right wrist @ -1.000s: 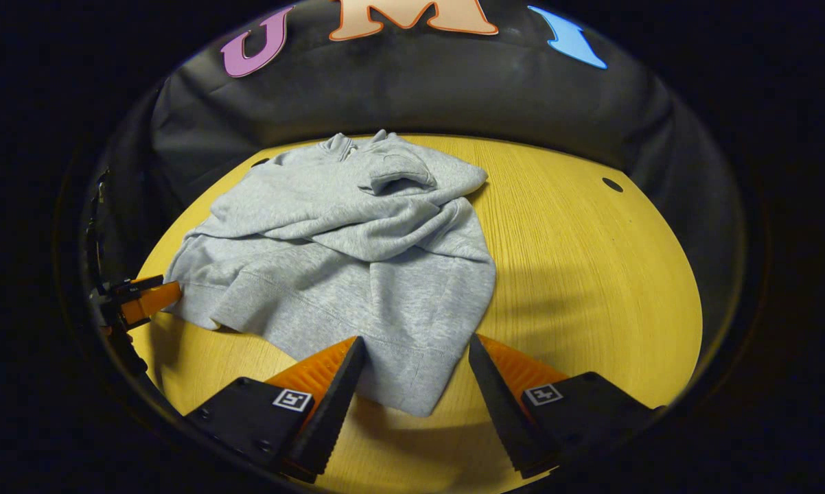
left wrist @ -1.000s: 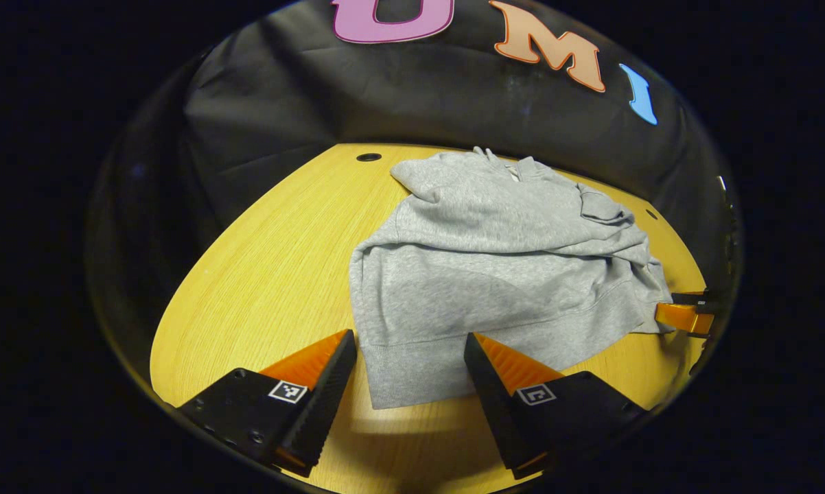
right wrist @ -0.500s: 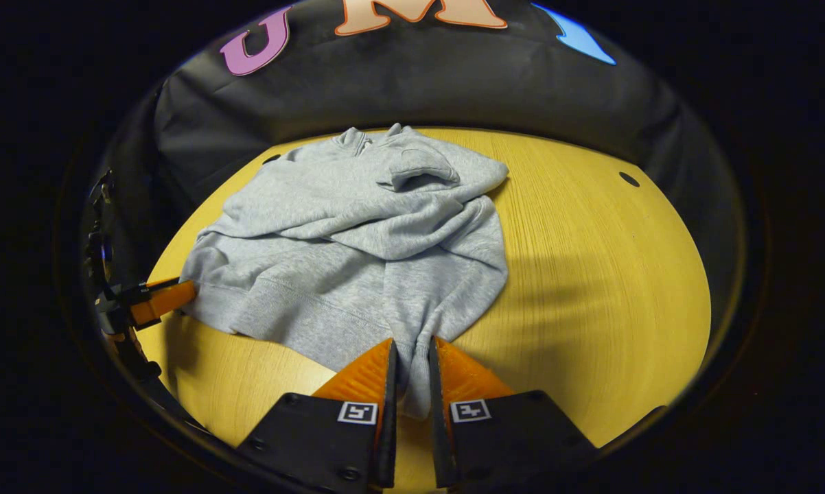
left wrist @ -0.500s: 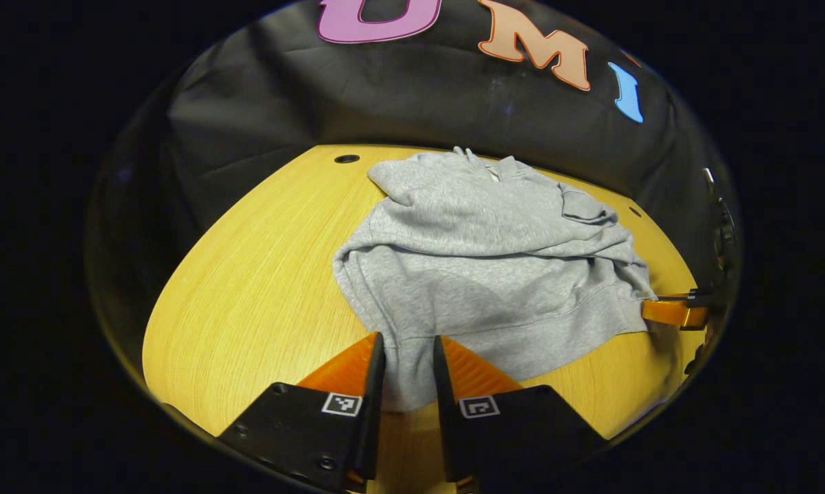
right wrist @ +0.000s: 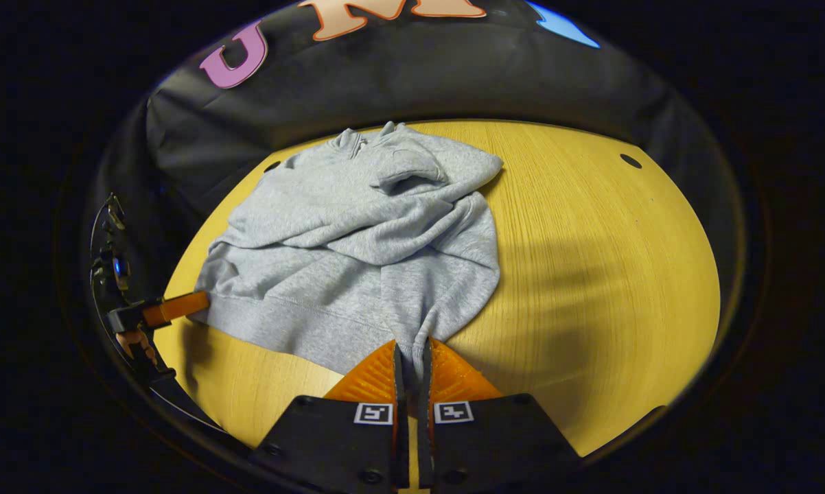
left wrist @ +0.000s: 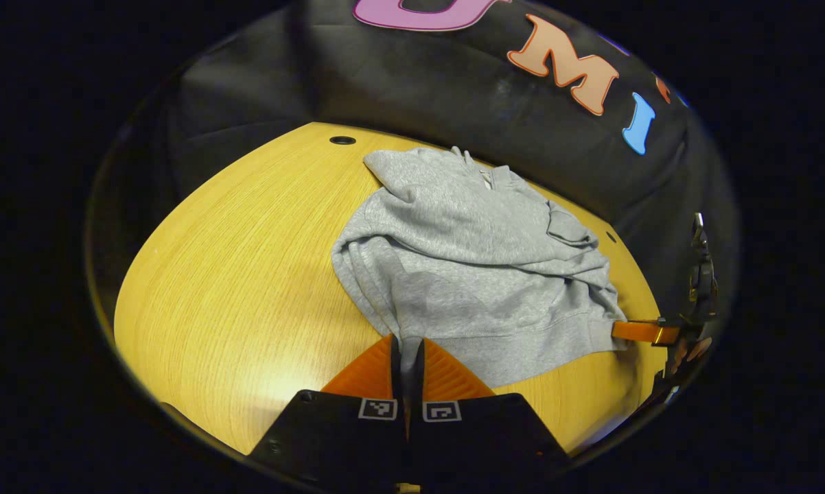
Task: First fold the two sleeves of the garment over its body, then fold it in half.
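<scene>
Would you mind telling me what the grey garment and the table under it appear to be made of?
Grey sweatshirt: looks like a soft, heathered knit, probably cotton fleece; matte, with a ribbed hem band and soft rumpled folds. Table: wood or wood-look laminate, with fine parallel grain lines and a slight sheen under the light; which of the two cannot be told. Both the left gripper and the right gripper pinch the hem.
</scene>
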`<state>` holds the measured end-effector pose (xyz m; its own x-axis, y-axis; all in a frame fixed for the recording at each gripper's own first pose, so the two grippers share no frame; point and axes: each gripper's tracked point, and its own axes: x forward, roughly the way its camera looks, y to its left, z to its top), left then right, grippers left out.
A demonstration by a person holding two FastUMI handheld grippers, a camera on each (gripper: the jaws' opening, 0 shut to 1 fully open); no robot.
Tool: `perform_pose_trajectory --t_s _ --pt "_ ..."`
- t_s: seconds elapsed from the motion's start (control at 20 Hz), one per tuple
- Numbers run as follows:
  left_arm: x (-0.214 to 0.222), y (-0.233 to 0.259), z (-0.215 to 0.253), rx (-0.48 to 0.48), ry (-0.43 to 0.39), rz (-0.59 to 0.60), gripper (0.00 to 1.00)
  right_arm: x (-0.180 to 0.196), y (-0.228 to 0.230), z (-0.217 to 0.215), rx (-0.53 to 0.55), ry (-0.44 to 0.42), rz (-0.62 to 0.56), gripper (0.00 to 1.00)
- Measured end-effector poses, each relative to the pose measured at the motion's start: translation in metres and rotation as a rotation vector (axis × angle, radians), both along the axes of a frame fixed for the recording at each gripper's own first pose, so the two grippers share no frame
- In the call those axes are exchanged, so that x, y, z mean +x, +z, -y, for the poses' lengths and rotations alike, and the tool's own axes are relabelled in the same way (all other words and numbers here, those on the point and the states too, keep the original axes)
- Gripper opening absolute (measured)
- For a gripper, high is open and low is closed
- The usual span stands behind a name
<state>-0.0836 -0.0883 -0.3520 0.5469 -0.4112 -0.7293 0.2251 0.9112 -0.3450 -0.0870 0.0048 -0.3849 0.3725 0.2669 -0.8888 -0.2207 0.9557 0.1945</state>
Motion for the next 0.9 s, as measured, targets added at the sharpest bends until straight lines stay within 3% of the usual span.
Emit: perform_pose_trajectory --t_s 0.15,0.5,0.9 --pt "-0.004 0.002 0.002 0.018 -0.03 -0.021 0.0 0.004 0.011 0.002 0.031 -0.021 -0.002 0.07" --pt "0.001 0.021 0.0 0.001 -0.048 -0.065 0.0 0.016 0.031 -0.003 0.087 0.017 -0.031 0.08" --pt "0.027 0.07 -0.003 -0.091 0.035 -0.033 0.0 0.049 0.076 -0.014 0.252 -0.092 -0.037 0.07"
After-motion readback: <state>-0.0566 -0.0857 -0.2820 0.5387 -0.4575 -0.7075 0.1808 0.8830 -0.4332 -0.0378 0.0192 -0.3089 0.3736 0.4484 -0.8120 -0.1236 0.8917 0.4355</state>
